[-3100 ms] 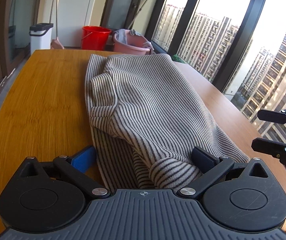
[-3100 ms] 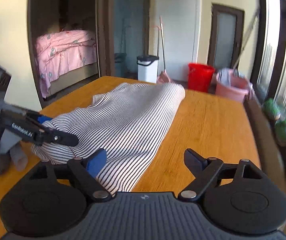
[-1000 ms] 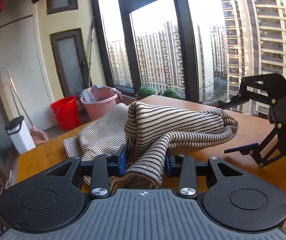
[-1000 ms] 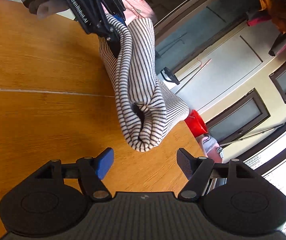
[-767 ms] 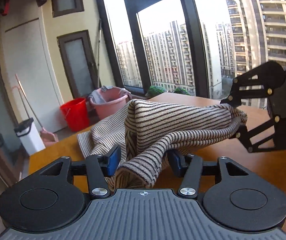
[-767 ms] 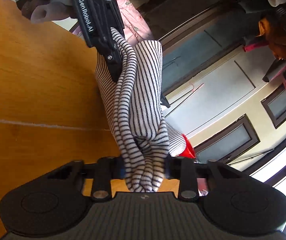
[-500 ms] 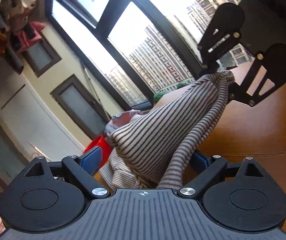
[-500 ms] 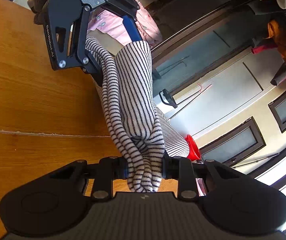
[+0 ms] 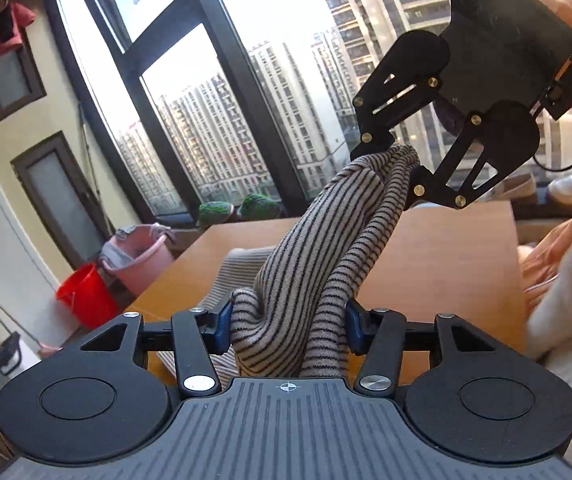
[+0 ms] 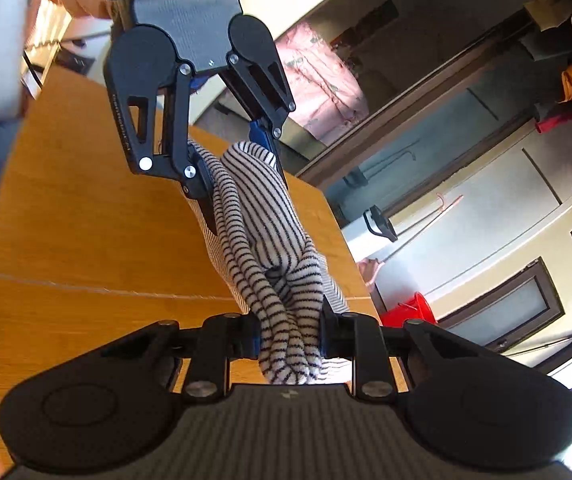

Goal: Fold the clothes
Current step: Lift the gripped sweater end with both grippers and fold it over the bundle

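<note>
striped knit, one garment, strung up between the two tools and mostly off the wooden surface, only its far end trailing on the wood. left hand-held gripper has its jaws around a thick bunched wad; they've just been closing in and both blue pads look pressed into the knit, so i read it as clamped. right hand-held gripper is squeezed tight on a narrower rope of the same fabric, jaws close together with cloth between, edging tighter. in each wrist view the other tool shows above, gripping the far end of the span. risks, my read: both grips are on bunched folds, not a clean edge or corner, so pulling apart probably gives a twisted sausage rather than a flat panel and any fold laid from it would be crooked. the left grip is bulky, so layers could slide out unevenly under tension. the trailing end could drag and rumple on the surface, or snag its edge. count: one garment, two hand-held grippers, one surface, two buckets on the floor, red bucket and pink bucket, plus one white bin. nothing else sits on the wood that i can see.
</note>
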The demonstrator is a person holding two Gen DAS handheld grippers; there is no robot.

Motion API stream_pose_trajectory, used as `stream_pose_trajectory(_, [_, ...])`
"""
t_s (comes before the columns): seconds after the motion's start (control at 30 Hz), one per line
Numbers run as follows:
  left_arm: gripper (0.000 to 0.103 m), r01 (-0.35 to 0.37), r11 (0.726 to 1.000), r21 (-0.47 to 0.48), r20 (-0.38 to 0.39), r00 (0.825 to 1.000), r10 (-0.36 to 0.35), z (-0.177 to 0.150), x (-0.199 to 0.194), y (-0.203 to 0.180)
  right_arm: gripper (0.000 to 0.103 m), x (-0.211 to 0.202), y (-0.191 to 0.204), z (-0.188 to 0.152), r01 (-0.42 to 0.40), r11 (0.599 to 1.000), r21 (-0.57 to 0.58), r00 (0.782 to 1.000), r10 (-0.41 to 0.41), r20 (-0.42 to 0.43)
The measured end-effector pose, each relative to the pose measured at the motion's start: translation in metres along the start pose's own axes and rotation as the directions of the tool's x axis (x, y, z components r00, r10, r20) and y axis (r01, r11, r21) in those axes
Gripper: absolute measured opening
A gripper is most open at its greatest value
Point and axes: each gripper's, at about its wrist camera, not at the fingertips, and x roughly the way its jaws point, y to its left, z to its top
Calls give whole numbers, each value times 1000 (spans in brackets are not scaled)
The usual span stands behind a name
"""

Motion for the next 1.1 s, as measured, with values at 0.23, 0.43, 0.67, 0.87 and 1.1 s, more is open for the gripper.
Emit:
stream_pose_trajectory(0.23, [72,69,960,-270,12,998,-69,12,14,44,24,-28,-55,-7,-47,914,403,999,33,41])
stream_pose_trajectory(0.43, [85,-101,800,-592,-96,994,55,-38,71,126,24,63,-107,-67,-8,710,705,996,67,-56])
stream_pose_trajectory(0.67, [97,38,712,-701,-25,997,-78,-67,68,134,25,111,-106,-135,28,521,853,990,104,-96])
stream_pose_trajectory(0.87, [96,69,647,-760,-12,993,-120,-70,106,128,32,111,-110,-147,21,512,859,998,44,-50])
stream_pose_trajectory(1.1, [60,-4,631,-776,-22,1000,-21,-58,124,136,44,92,-110,-134,21,522,853,1000,-16,-15])
